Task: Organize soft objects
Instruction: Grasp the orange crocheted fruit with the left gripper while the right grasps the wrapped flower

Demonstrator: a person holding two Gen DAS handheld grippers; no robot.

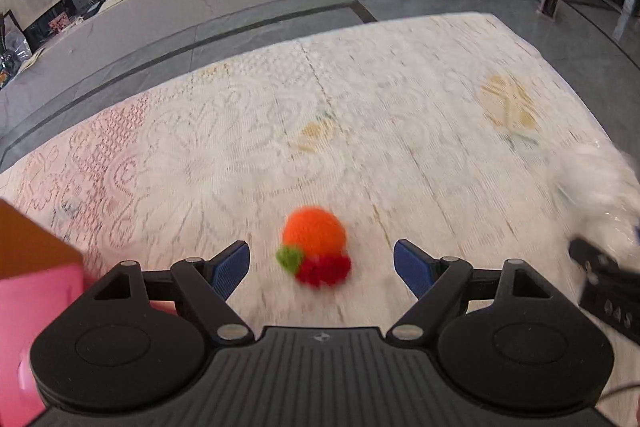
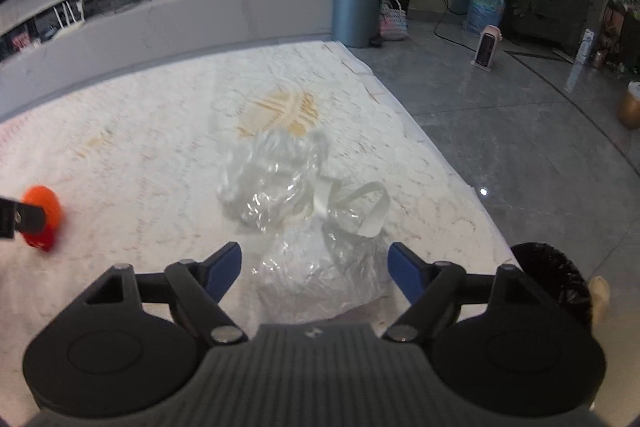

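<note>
An orange knitted soft toy (image 1: 314, 238) with a green leaf and a red tuft lies on the lace-covered table (image 1: 240, 147). My left gripper (image 1: 321, 269) is open, its blue pads on either side of the toy's near end, not touching it. In the right wrist view the toy (image 2: 43, 217) shows at the far left, partly behind a left finger. My right gripper (image 2: 315, 273) is open and empty, just above a white soft object wrapped in clear plastic (image 2: 320, 279). A second clear plastic bundle (image 2: 272, 179) with a white ribbon loop (image 2: 366, 205) lies beyond it.
A pink and orange box (image 1: 36, 291) stands at the left of the left gripper. The table's right edge (image 2: 440, 155) drops to a grey floor. A blue bin (image 2: 356, 13), a water jug (image 2: 485, 9) and a small heater (image 2: 487, 47) stand on the floor.
</note>
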